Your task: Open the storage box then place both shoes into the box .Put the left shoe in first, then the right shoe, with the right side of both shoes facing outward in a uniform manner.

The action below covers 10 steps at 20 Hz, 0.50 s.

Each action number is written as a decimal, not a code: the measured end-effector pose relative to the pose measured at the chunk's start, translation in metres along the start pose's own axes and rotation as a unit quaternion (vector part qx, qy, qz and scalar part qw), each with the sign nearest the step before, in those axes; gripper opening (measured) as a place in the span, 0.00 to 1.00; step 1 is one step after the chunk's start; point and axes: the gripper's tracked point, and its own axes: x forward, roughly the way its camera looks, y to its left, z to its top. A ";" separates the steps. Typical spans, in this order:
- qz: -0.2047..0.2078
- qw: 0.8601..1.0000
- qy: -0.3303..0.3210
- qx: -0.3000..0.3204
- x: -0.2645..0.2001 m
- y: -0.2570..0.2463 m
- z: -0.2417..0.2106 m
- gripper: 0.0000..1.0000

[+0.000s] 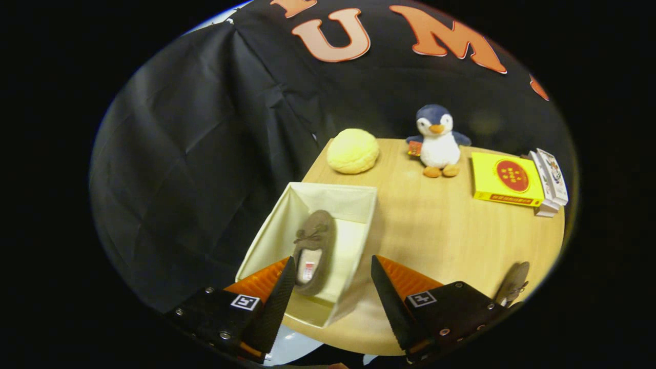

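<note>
Gripper view: gripper [333, 287] is held wide open, empty; 2nd shoe [512, 283] lies off to its right (box [359, 197] ahead-left).

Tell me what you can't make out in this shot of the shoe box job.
- Second shoe, gripper view: beside the right finger, partly hidden by the gripper body; which shoe it is can't be told.
- Shoe in the box: label inside too small to read.
- Storage box: near wall partly covered by the left finger.
- Gripper: fingers apart, holding nothing.
- Yellow box: print too small.
</note>
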 end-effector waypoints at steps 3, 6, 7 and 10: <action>-0.038 0.999 -0.024 -0.016 -0.025 -0.060 -0.006 0.95; -0.074 0.997 -0.033 -0.017 -0.047 -0.113 -0.027 0.97; -0.081 0.996 -0.031 -0.012 -0.054 -0.127 -0.039 0.98; -0.119 0.992 -0.027 -0.010 -0.069 -0.181 -0.068 0.99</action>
